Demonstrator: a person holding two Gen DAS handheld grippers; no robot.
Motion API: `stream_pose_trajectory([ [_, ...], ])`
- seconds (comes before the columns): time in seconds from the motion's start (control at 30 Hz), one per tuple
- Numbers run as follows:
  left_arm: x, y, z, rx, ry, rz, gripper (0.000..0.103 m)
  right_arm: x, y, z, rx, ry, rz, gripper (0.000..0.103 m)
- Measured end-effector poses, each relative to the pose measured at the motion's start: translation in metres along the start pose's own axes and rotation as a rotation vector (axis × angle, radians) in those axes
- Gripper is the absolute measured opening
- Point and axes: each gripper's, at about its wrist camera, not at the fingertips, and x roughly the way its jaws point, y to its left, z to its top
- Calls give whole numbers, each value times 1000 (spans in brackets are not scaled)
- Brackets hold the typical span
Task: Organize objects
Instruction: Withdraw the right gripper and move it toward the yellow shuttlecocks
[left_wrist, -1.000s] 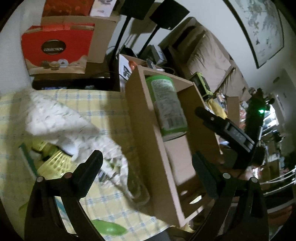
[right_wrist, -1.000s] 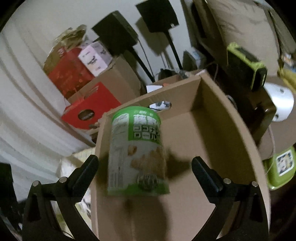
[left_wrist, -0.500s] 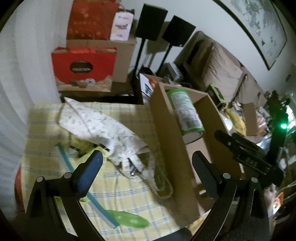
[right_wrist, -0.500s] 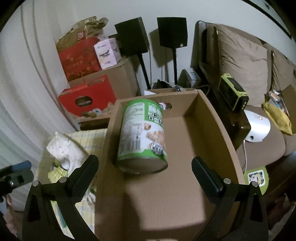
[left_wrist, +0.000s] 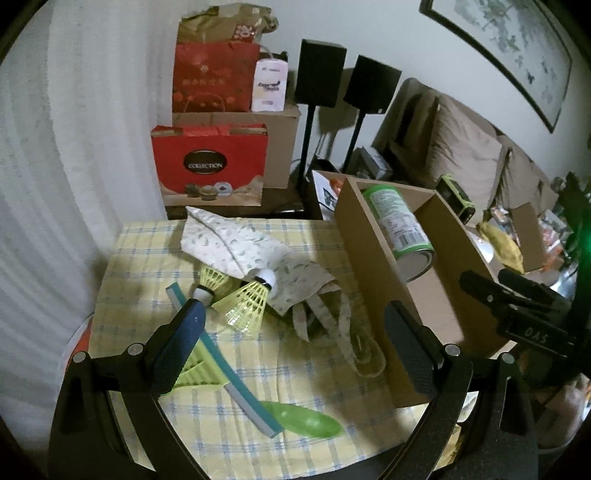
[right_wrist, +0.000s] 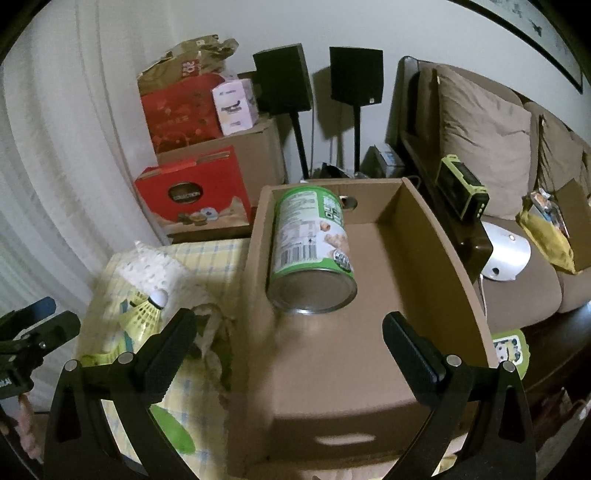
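Green can lying in cardboard box; both grippers spread wide, holding nothing.

Left gripper (left_wrist: 295, 325) hovers over the worktop (left_wrist: 147, 236), covered in a yellow checked cloth, fingers (left_wrist: 181, 343) released. Beneath it: two yellow shuttlecocks (left_wrist: 247, 299), a patterned fabric bag (left_wrist: 243, 245) partly over them, a teal strip (left_wrist: 221, 354), a green spoon (left_wrist: 306, 422). Right gripper (right_wrist: 288, 350) hangs above the cardboard box (right_wrist: 436, 236), fingers (right_wrist: 166, 354) likewise released. Green snack can (right_wrist: 312, 251) lies on its side against the box's left wall, metal end toward the camera. Box sits at the worktop's right edge, just beside the bag's straps. Behind: red gift bag (left_wrist: 208, 166), two black speakers (right_wrist: 317, 77) on stands, sofa cushions (right_wrist: 484, 136).
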Motion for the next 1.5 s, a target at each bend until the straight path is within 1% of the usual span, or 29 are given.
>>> stream_pose_trajectory([
  [0.27, -15, 6, -15, 6, -14, 20, 97, -13, 10, -16, -3, -17, 6, 102],
  [0.8, -39, 29, -52, -25, -28, 54, 97, -38, 37, -47, -44, -34, 3, 102],
  [0.93, -42, 42, -58, -42, -24, 67, 97, -40, 48, -54, -62, -37, 4, 102],
  [1.1, -41, 63, -67, -70, -12, 93, 97, -42, 65, -63, -90, -40, 35, 102],
  [1.5, -26, 116, -84, -156, 26, 137, 97, -25, 108, -76, -169, -17, 95, 102],
])
